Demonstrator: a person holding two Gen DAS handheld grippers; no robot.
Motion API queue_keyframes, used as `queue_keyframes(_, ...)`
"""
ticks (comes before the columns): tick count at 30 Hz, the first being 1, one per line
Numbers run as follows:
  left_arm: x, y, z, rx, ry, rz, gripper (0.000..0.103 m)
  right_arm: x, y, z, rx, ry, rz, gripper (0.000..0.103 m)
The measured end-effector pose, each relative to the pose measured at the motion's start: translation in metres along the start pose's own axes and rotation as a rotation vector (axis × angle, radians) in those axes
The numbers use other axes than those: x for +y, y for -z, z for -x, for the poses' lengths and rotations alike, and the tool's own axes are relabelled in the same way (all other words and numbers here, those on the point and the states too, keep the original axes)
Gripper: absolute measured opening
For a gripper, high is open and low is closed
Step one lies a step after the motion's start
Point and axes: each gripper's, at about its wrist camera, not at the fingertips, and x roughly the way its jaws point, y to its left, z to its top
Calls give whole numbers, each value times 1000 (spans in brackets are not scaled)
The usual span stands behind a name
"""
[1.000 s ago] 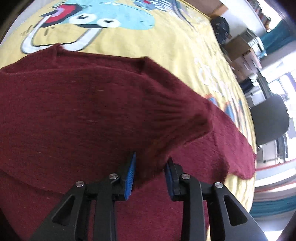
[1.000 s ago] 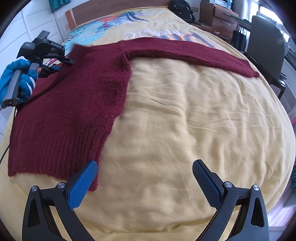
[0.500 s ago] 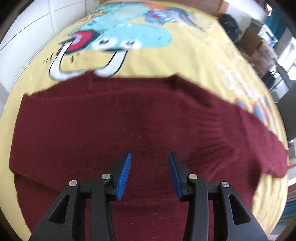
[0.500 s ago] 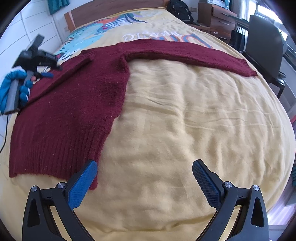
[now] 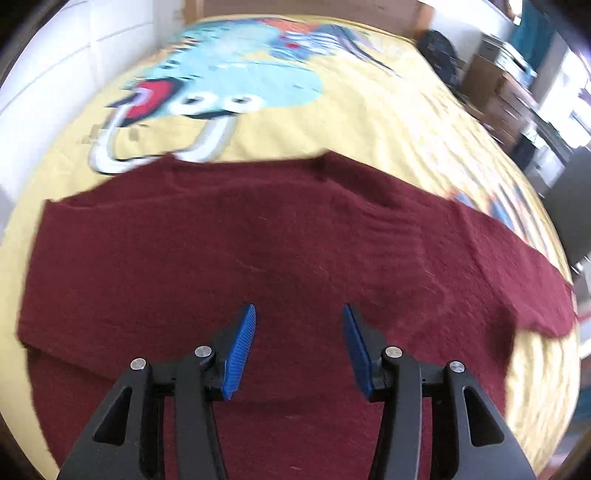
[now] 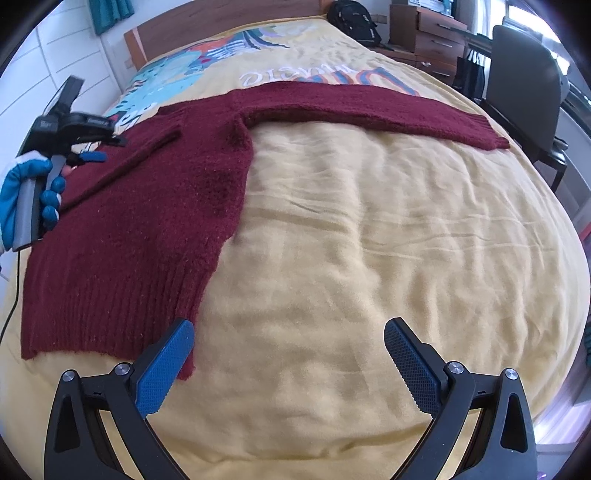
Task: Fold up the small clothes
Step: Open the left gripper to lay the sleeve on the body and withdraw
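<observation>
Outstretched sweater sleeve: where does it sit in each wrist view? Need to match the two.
Left wrist: the sleeve runs to the right edge, its cuff at right of centre, past the open left gripper.
Right wrist: the sleeve lies across the top, its cuff at upper right.
Shared landmark: the blue cartoon print on the yellow bedspread.

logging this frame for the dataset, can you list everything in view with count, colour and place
sweater: one, maroon knit, flat on the bed's left part, one sleeve stretched right
bedspread: one, yellow with a cartoon print, covering the bed
headboard: one, brown wood, far end
backpack: one, black, beside the far corner
drawers: one unit, brown, far right
chair: one, dark grey, right of the bed
gloved hand: one, blue and white, holding the left gripper
left gripper: blue pads, open above the sweater
right gripper: blue pads, open by the hem
</observation>
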Motion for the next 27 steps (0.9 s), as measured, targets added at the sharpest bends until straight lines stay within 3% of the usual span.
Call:
queue_keyframes(6,69,1,-9,1,-168,109,43,-3,0,-1,4,3,-9,103)
queue_keyframes(9,86,13,-14,50,-158,143,43,-1,0,-3,10,6,-2,103)
queue_keyframes(18,77,32,5,13,-103,89,47,1,0,-3,10,20,4,103)
queue_keyframes(23,93,19,25,-57,-195,134,50,1,0,0,7,24,5,103)
queue_keyframes(24,100,17,22,-35,-212,145,54,1,0,1,6,24,4,103)
queue_keyframes(27,112,21,8,41,-227,146,54,0,-2,2,6,15,-4,103)
